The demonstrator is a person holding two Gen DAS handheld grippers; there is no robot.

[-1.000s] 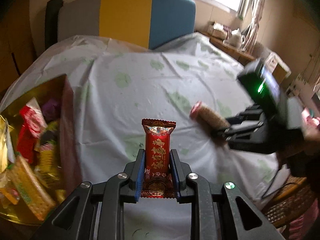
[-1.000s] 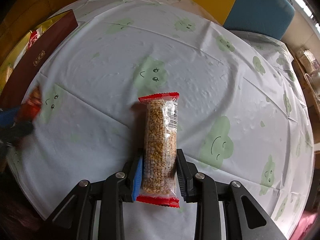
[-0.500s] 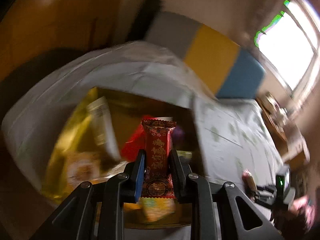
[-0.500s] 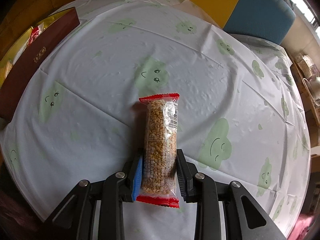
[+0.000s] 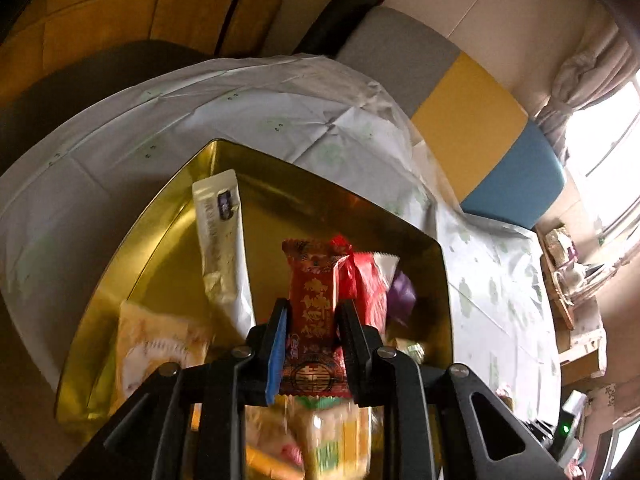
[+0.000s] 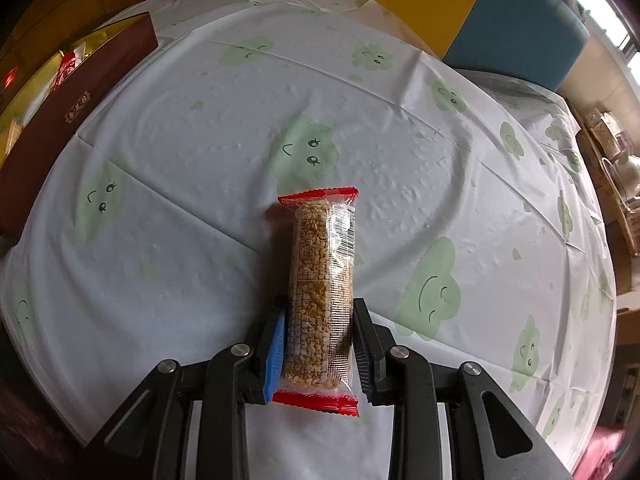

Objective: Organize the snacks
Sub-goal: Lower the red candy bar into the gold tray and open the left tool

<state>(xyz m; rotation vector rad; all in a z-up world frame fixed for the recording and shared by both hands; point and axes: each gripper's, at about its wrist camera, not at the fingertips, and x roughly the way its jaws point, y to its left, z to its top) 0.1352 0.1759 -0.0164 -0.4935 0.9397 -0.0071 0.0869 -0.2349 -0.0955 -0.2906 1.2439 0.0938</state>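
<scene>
My left gripper [image 5: 312, 304] hangs over the open gold-lined snack box [image 5: 288, 196]. Between its jaws stands a red snack packet with gold characters [image 5: 312, 280], upright. The jaws are opening, though the pads still touch the packet's sides. Several other snacks lie in the box under and around it. My right gripper [image 6: 320, 304] points down at the table and is shut on a puffed-grain bar in a clear wrapper with red ends [image 6: 320, 248]. The bar reaches forward just above the cloth. The box's brown outer wall [image 6: 76, 108] shows at the far left of the right wrist view.
A white sachet [image 5: 220, 240], a cream packet [image 5: 156, 344] and a purple sweet [image 5: 402, 292] lie in the box. A white cloth with green clouds [image 6: 400, 140] covers the round table. Grey, yellow and blue cushions [image 5: 468, 92] stand behind it, and cluttered shelves [image 5: 568, 272] are at the right.
The left gripper swung from over the bare cloth to above the gold box and rolled, still carrying the red packet. The right gripper and its grain bar stayed where they were.
</scene>
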